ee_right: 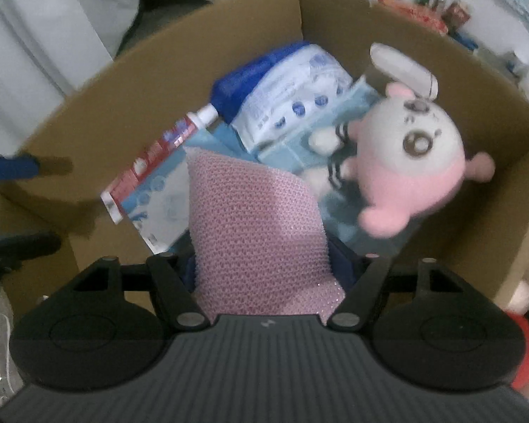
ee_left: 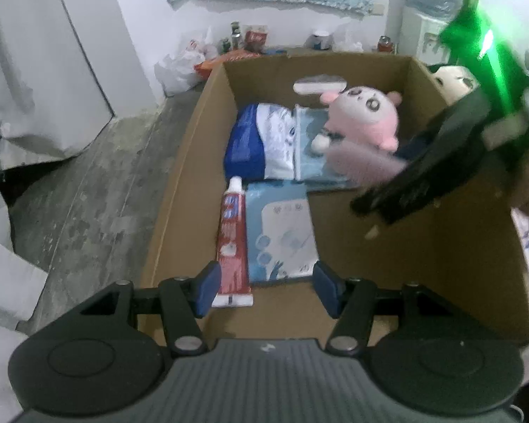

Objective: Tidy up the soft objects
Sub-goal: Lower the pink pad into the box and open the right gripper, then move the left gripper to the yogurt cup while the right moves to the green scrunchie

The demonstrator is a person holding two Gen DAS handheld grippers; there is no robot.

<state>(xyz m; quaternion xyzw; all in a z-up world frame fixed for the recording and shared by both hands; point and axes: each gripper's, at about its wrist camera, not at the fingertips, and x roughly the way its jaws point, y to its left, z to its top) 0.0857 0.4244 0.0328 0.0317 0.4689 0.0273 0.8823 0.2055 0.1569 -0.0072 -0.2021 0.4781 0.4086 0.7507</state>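
The right gripper (ee_right: pixel 264 268) pinches a pink sponge (ee_right: pixel 257 232) above the cardboard box (ee_right: pixel 194 35). The left gripper (ee_left: pixel 264 289) is spread, holding nothing, over the toothpaste tube (ee_left: pixel 232 243).

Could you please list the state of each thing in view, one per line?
Cardboard box: open-topped, partly filled.
Pink plush toy: lying in the box.
Toothpaste tube: capped, flat on the box floor.
Pink mesh cloth: clamped, above the box.
Right gripper: shut on the cloth.
Left gripper: open, empty.
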